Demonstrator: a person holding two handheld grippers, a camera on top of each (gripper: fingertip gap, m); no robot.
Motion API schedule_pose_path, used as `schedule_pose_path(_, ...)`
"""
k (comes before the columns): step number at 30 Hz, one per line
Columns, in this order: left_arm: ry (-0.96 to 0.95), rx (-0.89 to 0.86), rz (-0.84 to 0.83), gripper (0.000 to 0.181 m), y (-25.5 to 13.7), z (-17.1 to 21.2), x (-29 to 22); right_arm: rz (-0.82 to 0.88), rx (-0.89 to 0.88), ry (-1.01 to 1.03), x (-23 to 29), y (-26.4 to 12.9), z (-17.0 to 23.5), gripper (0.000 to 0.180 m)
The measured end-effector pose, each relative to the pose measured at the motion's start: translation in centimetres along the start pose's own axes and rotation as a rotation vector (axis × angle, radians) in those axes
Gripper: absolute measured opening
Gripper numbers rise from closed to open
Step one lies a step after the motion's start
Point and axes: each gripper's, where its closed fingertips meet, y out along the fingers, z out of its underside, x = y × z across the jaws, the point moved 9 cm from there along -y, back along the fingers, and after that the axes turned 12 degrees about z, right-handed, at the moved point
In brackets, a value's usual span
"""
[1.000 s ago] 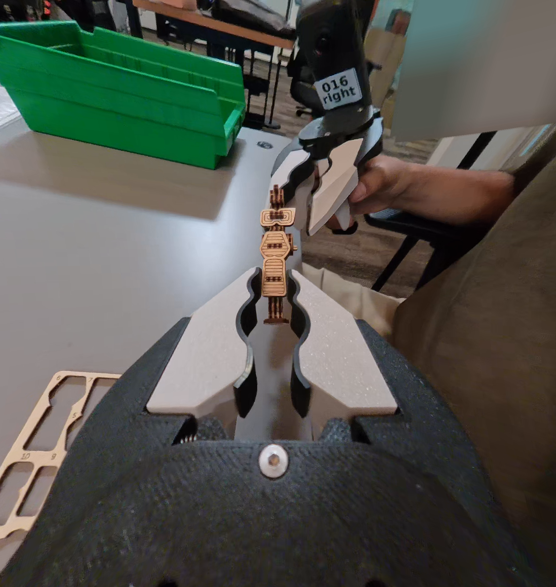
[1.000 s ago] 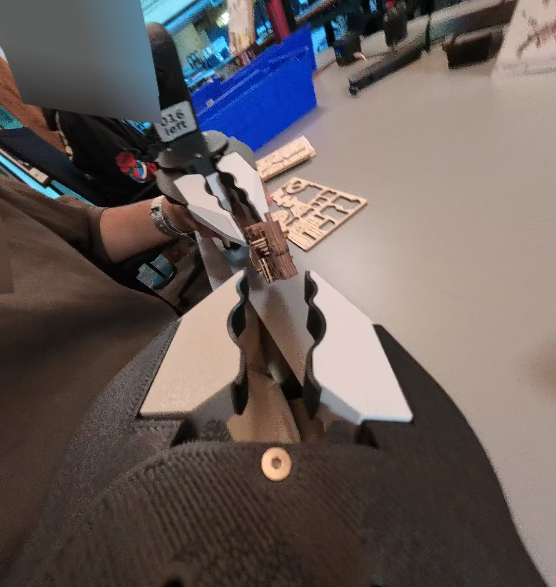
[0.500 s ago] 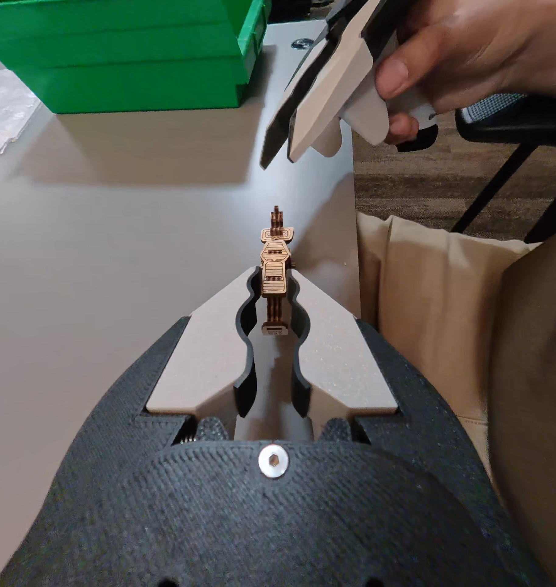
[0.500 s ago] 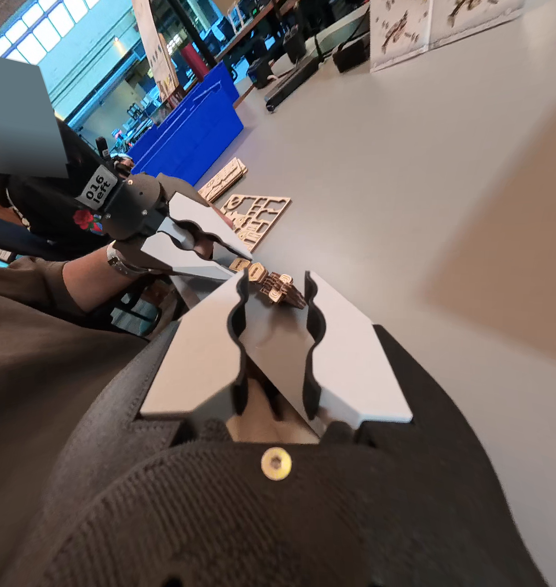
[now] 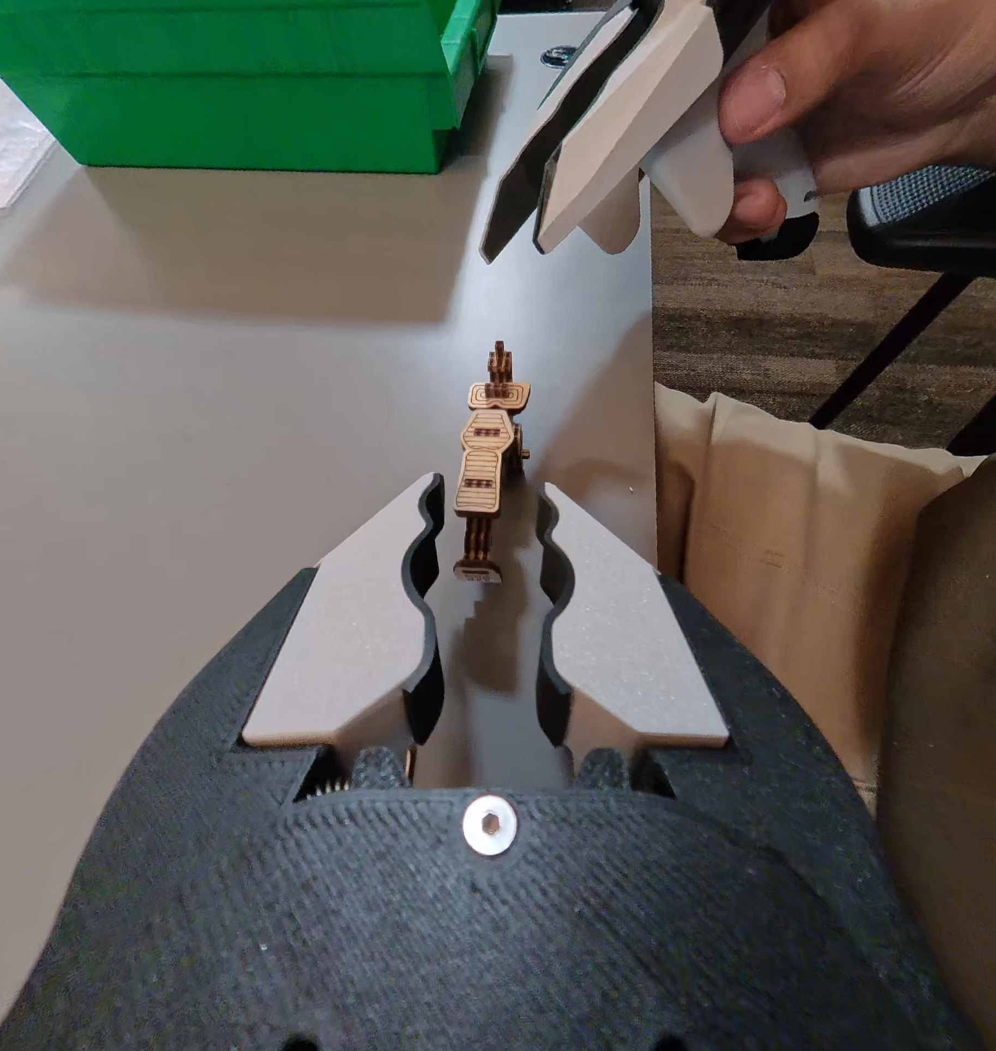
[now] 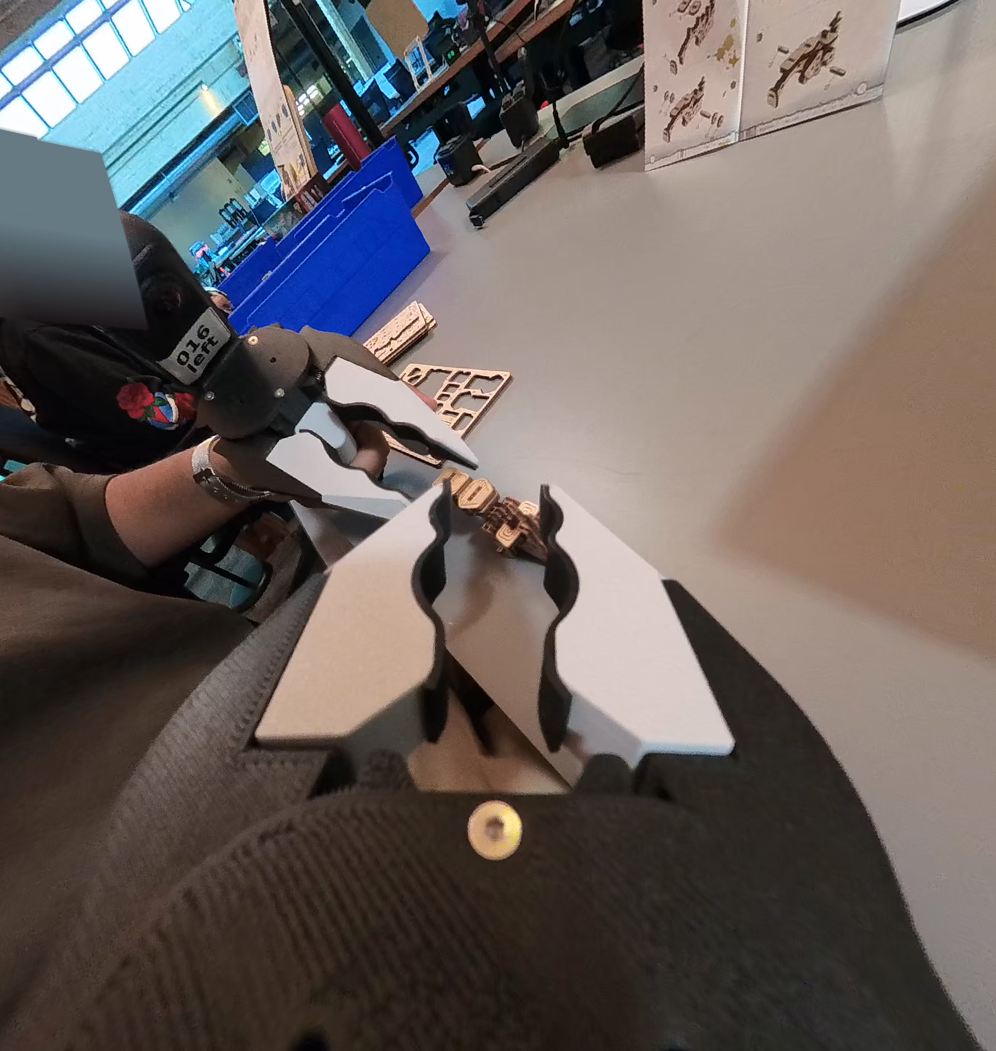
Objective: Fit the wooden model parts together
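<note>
Grey table (image 5: 200, 398): one wooden model (image 5: 484, 455), free. Left tongs (image 5: 490, 500) spread; right tongs (image 6: 490, 500) spread.

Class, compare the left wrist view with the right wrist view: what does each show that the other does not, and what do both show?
Only the left wrist view: a green bin and a chair.
Only the right wrist view: blue bins, cut-out wooden sheets and standing instruction sheets.
Both: the wooden model on the grey table, the open left gripper and the right gripper.

Workshop: storage bins (image 6: 336, 256), long workbenches (image 6: 461, 74), high windows.
</note>
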Motion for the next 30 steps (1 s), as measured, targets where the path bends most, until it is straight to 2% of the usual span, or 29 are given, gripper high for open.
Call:
schedule_pose_path(5, -0.027, -0.026, -0.011, 0.033, -0.6, 0.0, 0.0, 0.003, -0.017, -0.014, 0.1, 0.0, -0.1, 0.029)
schedule_pose_path(12, -0.142, -0.166, -0.048, 0.045, -3.1, 0.1, 0.8, 0.06, -0.053, -0.114, 0.5, -0.1, -0.4, 0.034)
schedule_pose_path(16, -0.271, -0.349, -0.094, 0.053, -5.7, 0.1, 1.9, 0.152, -0.037, -0.27, 1.3, 0.1, -0.3, 0.042)
schedule_pose_path(20, -0.448, -0.533, -0.116, 0.046, -7.9, 0.8, 3.1, 0.233, -0.038, -0.477, 2.9, 0.4, -0.3, 0.048)
schedule_pose_path(23, -0.448, -0.539, -0.193, 0.046, -8.8, 0.6, 4.4, 0.273, -0.236, -0.518, 4.8, 1.0, -1.5, 0.034)
schedule_pose_path(25, -0.43, -0.506, -0.216, 0.049, -9.1, -0.5, 5.6, 0.237, -0.35, -0.484, 6.9, 2.2, -2.8, 0.037)
schedule_pose_path(30, -0.478, -0.503, -0.25, 0.048, -10.0, -1.9, 7.1, 0.179, -0.399, -0.54, 12.2, 7.3, -5.8, 0.048)
